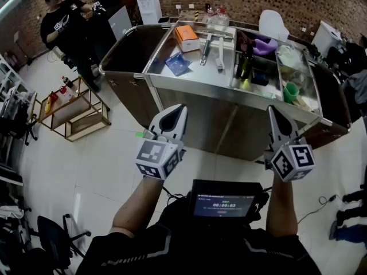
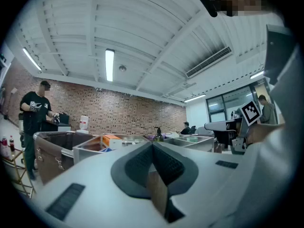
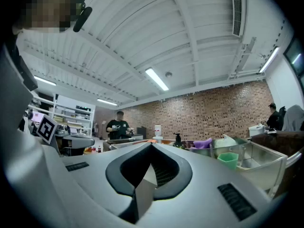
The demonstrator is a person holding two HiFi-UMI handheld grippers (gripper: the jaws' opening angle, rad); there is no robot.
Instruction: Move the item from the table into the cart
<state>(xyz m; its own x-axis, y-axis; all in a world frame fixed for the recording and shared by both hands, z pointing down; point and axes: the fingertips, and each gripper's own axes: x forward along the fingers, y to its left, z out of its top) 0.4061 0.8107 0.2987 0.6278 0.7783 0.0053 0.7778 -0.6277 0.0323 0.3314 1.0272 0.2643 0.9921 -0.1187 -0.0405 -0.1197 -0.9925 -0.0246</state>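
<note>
Left gripper clenched, empty. Right gripper likewise, jaws together on nothing. Both were level, side by side, short of the steel unit. Items sat in its trays, clear of both grippers: orange box, blue packet, bottle, green cup. Person stood far left.

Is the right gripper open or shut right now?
Shut: the right gripper has its jaws meeting at the tips, with nothing between them.

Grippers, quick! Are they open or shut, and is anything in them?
Left gripper: closed, holding nothing.
Right gripper: closed, holding nothing.
</note>
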